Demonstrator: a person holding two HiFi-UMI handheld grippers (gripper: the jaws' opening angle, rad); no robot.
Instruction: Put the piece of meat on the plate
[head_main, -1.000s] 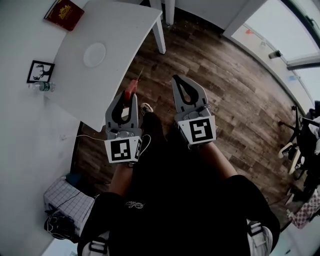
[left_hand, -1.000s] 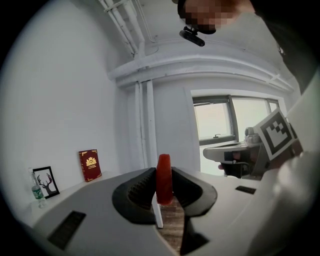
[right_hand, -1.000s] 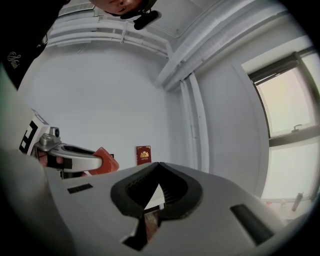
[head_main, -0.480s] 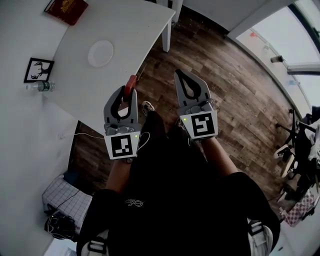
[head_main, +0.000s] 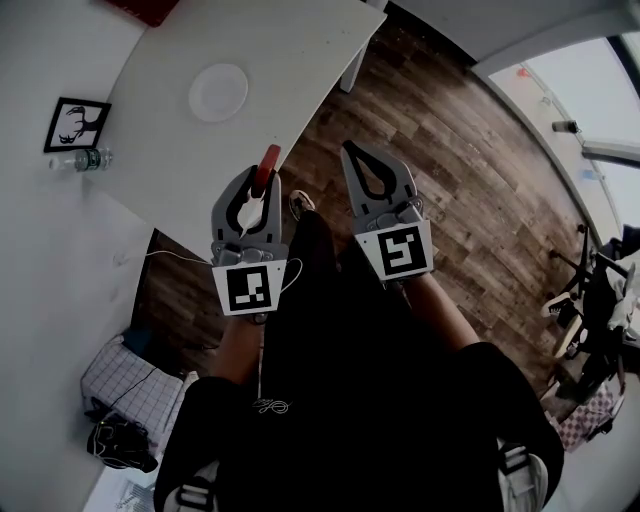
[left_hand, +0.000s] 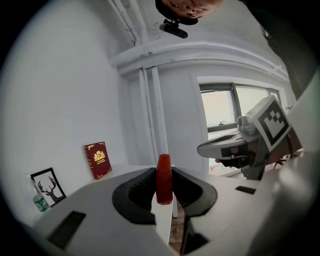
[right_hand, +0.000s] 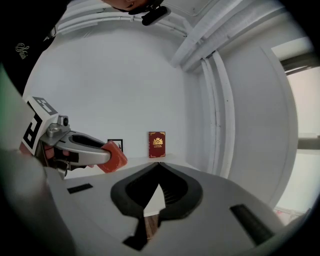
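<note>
The head camera looks steeply down on the white rectangular table (head_main: 300, 70). Cameras on the left gripper (head_main: 260, 183) and right gripper (head_main: 351, 151) sit close behind their jaws, facing nearly level. Both share the dark red gold-crested book (left_hand: 98, 159) at the table's far edge.

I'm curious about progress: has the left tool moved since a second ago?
Yes. The left tool, holding the piece of meat, moved closer to the plate.

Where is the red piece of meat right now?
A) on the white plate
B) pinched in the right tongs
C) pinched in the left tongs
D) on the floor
C: the meat stands clamped between the left tongs; the plate is bare.
</note>
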